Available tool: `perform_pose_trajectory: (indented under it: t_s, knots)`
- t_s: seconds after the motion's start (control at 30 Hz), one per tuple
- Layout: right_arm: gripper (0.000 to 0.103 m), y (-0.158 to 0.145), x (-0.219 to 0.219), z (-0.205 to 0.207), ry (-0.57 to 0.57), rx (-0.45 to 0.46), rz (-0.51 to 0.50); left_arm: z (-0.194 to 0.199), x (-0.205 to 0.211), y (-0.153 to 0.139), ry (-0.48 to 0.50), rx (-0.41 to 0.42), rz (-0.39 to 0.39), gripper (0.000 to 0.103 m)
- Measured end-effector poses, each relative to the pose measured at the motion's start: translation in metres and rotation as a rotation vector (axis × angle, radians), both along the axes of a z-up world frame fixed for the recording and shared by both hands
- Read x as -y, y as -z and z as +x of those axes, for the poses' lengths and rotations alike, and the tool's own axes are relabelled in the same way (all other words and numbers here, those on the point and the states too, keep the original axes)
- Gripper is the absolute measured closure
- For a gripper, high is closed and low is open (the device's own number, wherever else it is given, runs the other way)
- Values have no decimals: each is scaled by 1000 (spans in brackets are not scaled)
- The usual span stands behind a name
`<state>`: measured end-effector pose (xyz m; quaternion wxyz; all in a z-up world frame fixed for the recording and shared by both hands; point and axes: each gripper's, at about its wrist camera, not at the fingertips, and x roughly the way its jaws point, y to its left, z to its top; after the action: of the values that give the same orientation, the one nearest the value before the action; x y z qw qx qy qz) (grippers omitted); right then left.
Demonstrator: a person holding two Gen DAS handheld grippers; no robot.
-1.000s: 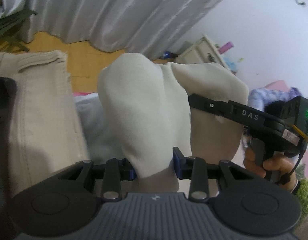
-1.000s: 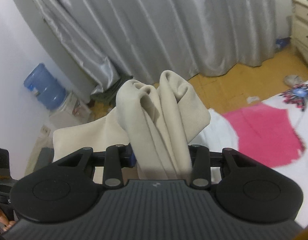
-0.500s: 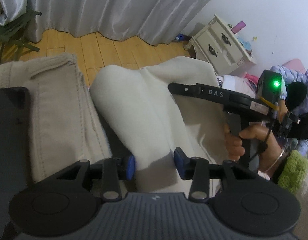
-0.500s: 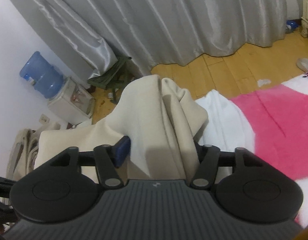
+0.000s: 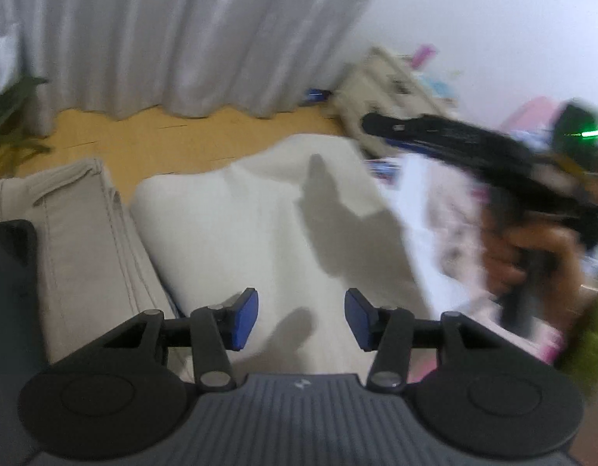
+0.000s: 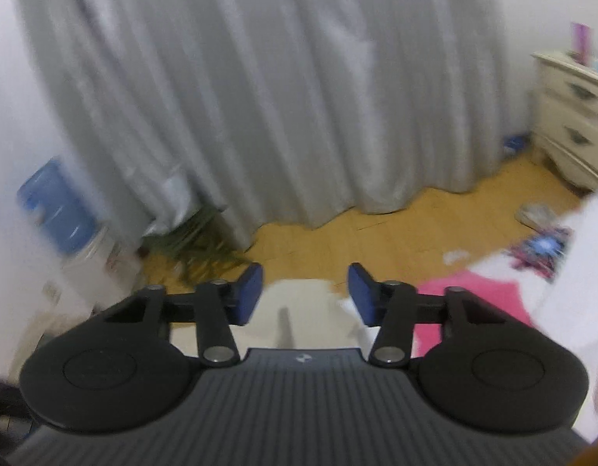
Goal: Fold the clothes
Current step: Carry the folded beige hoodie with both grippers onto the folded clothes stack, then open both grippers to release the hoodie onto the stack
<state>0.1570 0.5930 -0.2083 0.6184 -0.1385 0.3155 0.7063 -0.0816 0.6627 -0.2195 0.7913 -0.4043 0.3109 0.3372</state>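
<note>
Step in hand: You had just let the cream garment (image 5: pixel 275 233) go; I judged this the end of one fold, with the cloth laid down and both tools clear of it.
Cream garment: It lay folded on the bed (image 6: pixel 477 299), flat and rounded at its far edge, just beside a second beige garment (image 5: pixel 85 233) on its left.
Left gripper (image 5: pixel 301 312): Its jaws stood apart and were opening, above the cream garment with no cloth pinched between them.
Right gripper (image 6: pixel 305 297): Its jaws stood apart and were closing on nothing; only the near edge of the cream garment showed below them. In the left view it was blurred, up and to the right of the cream garment, in your hand (image 5: pixel 520 264).
Next move: I judged you needed either a smoothing press on the cream garment or a fresh grip on one edge for another fold; pick a single layer edge.
Containers: None held clothes; a blue water bottle (image 6: pixel 54 206) stood far left of the cream garment.
</note>
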Motion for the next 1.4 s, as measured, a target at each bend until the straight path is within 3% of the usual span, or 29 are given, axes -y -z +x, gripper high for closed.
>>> perform_pose_trajectory:
  t_s: [0.13,0.27,0.37,0.5,0.6,0.7,0.8,0.9,0.97,1.1,1.2,1.27,1.33,1.4]
  knots:
    - [75,25,-37,-31,-97,147,-107,24,-8,20,-8,-148,25,66]
    - [76,85,-70,-32,-39,204,-228,29,-3,22,7,-174,62,66]
    - [76,90,-70,-36,-79,227,-191,26,-6,22,23,-161,49,66]
    - [75,49,-35,-21,-8,240,-130,22,-2,22,49,-134,46,66]
    - [74,14,19,3,35,174,-86,17,-3,24,49,-111,33,66]
    - [73,-5,68,0,-81,149,-146,15,-4,26,56,-108,30,67]
    - [74,11,105,-31,-244,141,-235,15,-3,27,69,-126,43,68]
    - [73,68,116,-56,-231,201,-368,19,-2,29,87,-158,53,68]
    - [72,95,120,-68,-189,248,-393,24,1,30,103,-189,63,68]
    - [72,70,125,-79,-140,299,-355,24,-1,29,106,-187,52,68]
    - [72,46,135,-81,-185,192,-266,24,-1,29,104,-183,50,68]
    - [73,56,136,-92,-235,165,-282,24,-1,29,105,-186,55,68]
    - [72,86,132,-111,-279,247,-353,26,-1,29,117,-199,51,68]
    - [70,103,131,-122,-280,298,-354,25,1,21,129,-209,64,68]
